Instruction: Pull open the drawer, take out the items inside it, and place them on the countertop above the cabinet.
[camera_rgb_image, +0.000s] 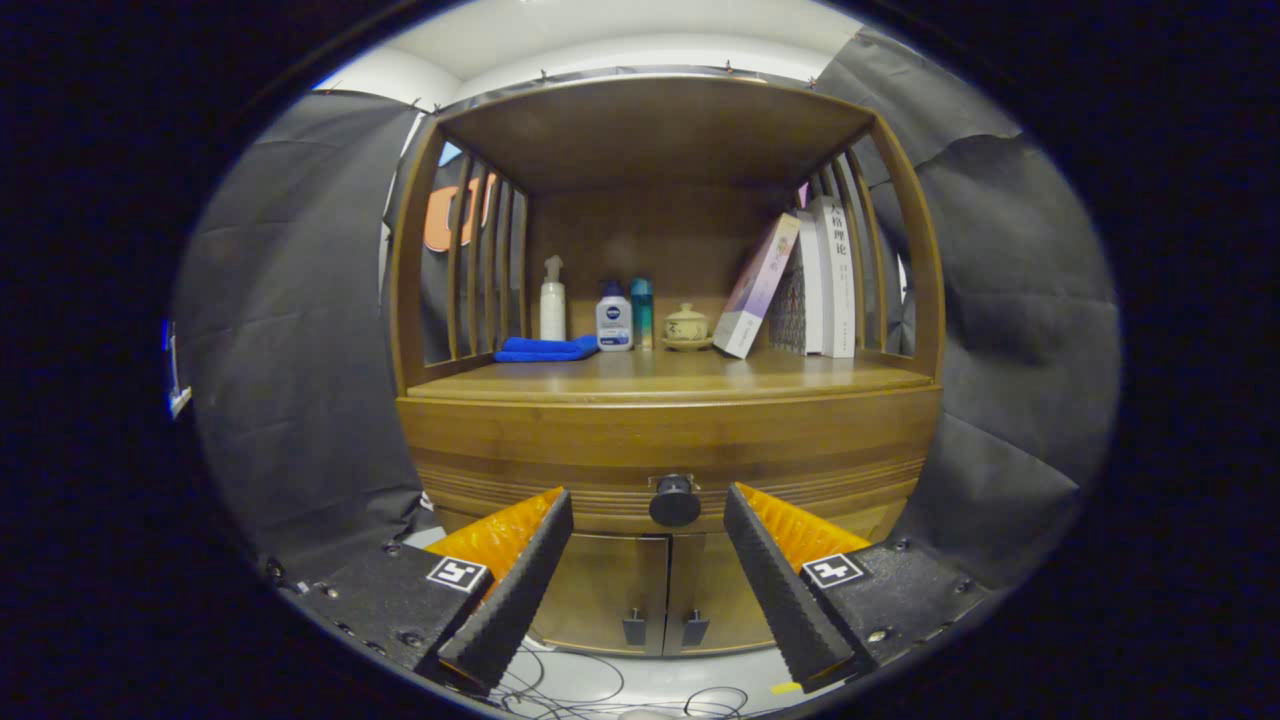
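The wooden cabinet (668, 440) stood square to the camera, its drawer (560, 455) pushed fully in, so whatever lay inside could not be seen. The drawer front ran as a long horizontal band just under the worktop (680, 378), its long axis left to right, and its round dark knob (675, 500) stuck straight out toward the hand-held gripper (648, 505). The fingers of the hand-held gripper were spread wide and released, gripping nothing; the knob sat between their tips and a little beyond them, with clear gaps on both sides.

The worktop formed the floor of an open shelf bay with slatted sides. Along its back stood a white pump bottle (552, 300), a white bottle with a blue cap (613, 318), a slim teal bottle (641, 312) and a small lidded pot on a saucer (686, 326). A folded blue cloth (546, 349) lay flat in front of the pump bottle. To the right, one book (757, 285) leaned against a row of upright books (828, 280) near the right slats.

Below the drawer, two cupboard doors (650, 595) were closed, each with a small handle by the centre seam. Loose cables (590, 690) lay on the floor.
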